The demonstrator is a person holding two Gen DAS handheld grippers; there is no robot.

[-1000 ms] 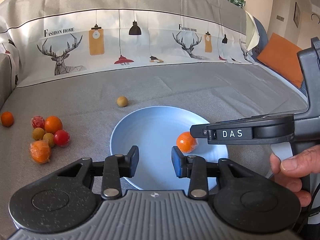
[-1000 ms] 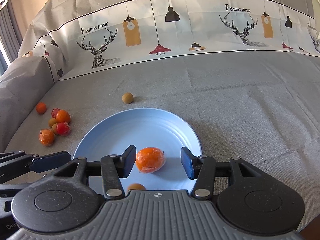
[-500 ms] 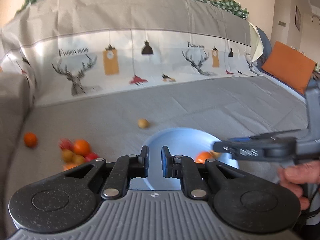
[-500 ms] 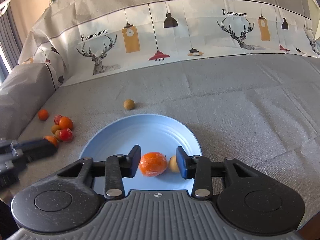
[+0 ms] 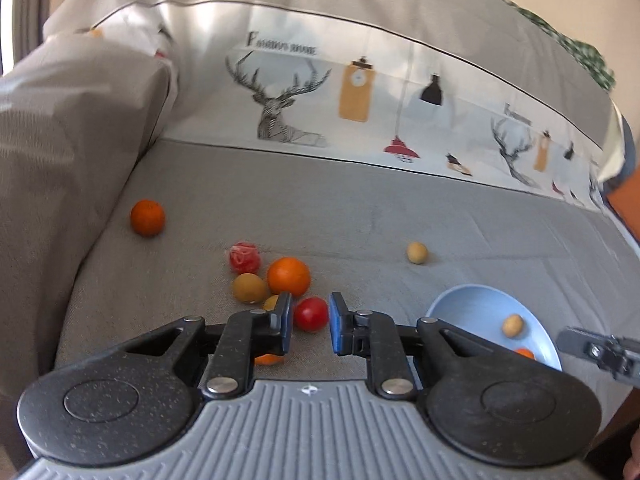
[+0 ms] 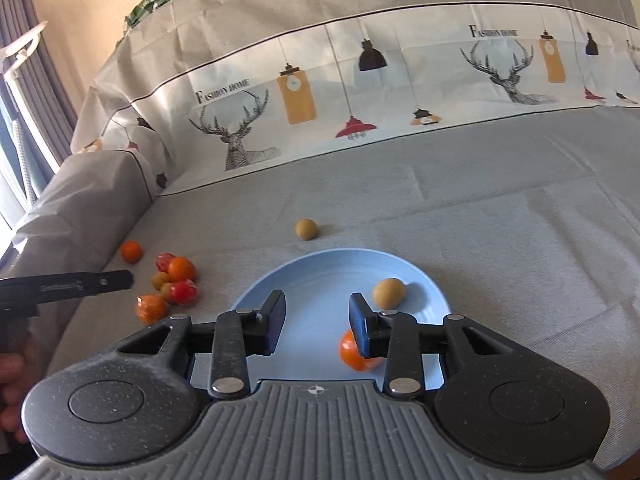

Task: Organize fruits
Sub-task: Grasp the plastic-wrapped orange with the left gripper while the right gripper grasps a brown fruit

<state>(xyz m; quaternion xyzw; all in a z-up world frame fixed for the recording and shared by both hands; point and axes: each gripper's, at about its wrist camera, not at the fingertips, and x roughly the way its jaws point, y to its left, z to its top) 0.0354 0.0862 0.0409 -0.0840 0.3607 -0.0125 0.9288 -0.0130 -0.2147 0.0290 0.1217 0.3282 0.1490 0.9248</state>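
A light blue plate (image 6: 320, 272) lies on the grey sofa seat and holds a wrapped orange fruit (image 6: 352, 354) and a tan round fruit (image 6: 389, 292). My right gripper (image 6: 316, 326) is open and empty above the plate's near half. In the left wrist view my left gripper (image 5: 310, 326) is open, its fingers on either side of a red tomato (image 5: 311, 314) in a cluster with an orange (image 5: 289, 276), a tan fruit (image 5: 249, 287) and a wrapped red fruit (image 5: 244, 257). The plate (image 5: 472, 308) lies at the right in that view.
A lone orange (image 5: 147, 218) lies near the sofa armrest (image 5: 60, 168) at the left. A lone tan fruit (image 5: 417, 253) sits behind the plate; it also shows in the right wrist view (image 6: 306, 228). The patterned backrest cover (image 6: 360, 92) rises behind.
My left gripper swung left from the plate to the fruit cluster and opened a little around the tomato. My right gripper opened, left the wrapped orange fruit on the plate and shifted left.
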